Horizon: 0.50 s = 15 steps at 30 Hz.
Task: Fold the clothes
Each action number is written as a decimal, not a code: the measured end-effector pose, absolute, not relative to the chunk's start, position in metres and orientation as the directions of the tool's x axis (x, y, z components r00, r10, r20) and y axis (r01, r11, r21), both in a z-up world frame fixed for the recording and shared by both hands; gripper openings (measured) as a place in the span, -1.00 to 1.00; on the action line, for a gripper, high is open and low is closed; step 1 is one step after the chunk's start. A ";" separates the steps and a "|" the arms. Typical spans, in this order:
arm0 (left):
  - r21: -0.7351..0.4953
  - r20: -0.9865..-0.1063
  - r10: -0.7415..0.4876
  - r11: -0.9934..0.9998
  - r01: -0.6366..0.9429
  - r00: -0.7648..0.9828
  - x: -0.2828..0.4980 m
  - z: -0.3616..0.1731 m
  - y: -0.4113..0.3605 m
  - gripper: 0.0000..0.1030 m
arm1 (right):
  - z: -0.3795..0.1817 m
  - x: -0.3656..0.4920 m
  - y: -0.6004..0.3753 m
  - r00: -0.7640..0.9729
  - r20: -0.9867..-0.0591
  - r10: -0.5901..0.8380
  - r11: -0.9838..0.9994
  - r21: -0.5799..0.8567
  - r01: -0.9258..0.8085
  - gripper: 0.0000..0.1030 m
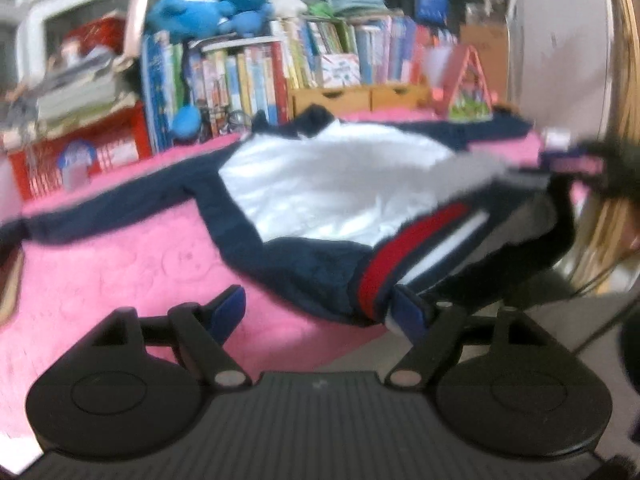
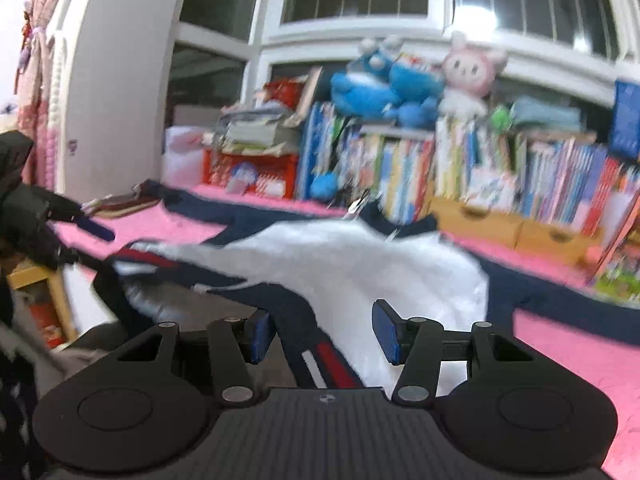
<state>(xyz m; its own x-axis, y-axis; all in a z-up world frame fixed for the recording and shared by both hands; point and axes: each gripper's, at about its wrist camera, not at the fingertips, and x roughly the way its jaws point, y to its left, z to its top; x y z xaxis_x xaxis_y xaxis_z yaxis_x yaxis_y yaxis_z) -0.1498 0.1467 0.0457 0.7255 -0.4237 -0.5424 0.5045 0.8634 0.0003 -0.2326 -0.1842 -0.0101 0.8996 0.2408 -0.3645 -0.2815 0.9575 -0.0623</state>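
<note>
Our left gripper (image 1: 318,312) has its 2 blue pads spread wide at the jacket's (image 1: 328,184) striped hem. The navy and white jacket lies open, lining up, across the pink blanket (image 1: 120,264). Our right gripper (image 2: 324,334) also stands wide open, its jaws either side of the hem's near edge.

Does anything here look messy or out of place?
Yes. The jacket lies rumpled on the pink blanket, and its striped hem hangs off the near edge instead of lying flat. Both the left gripper and the right gripper are open at that hem.
</note>
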 end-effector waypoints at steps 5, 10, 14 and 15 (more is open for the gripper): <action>-0.134 -0.505 -0.440 0.890 0.436 0.742 -0.154 0.051 0.178 0.54 | -0.026 -0.231 -0.197 0.833 -0.485 0.265 0.955 0.013 -0.296 0.01; -0.044 -0.482 -0.429 0.883 0.468 0.764 -0.140 0.057 0.147 0.55 | -0.031 -0.221 -0.194 0.728 -0.547 0.412 0.899 0.113 -0.424 0.09; 0.028 -0.444 -0.410 0.882 0.470 0.796 -0.111 0.054 0.108 0.55 | -0.018 -0.218 -0.185 0.617 -0.478 0.625 0.762 0.203 -0.615 0.30; 0.027 -0.438 -0.416 0.880 0.474 0.797 -0.104 0.051 0.100 0.55 | -0.013 -0.215 -0.185 0.623 -0.443 0.645 0.750 0.210 -0.627 0.37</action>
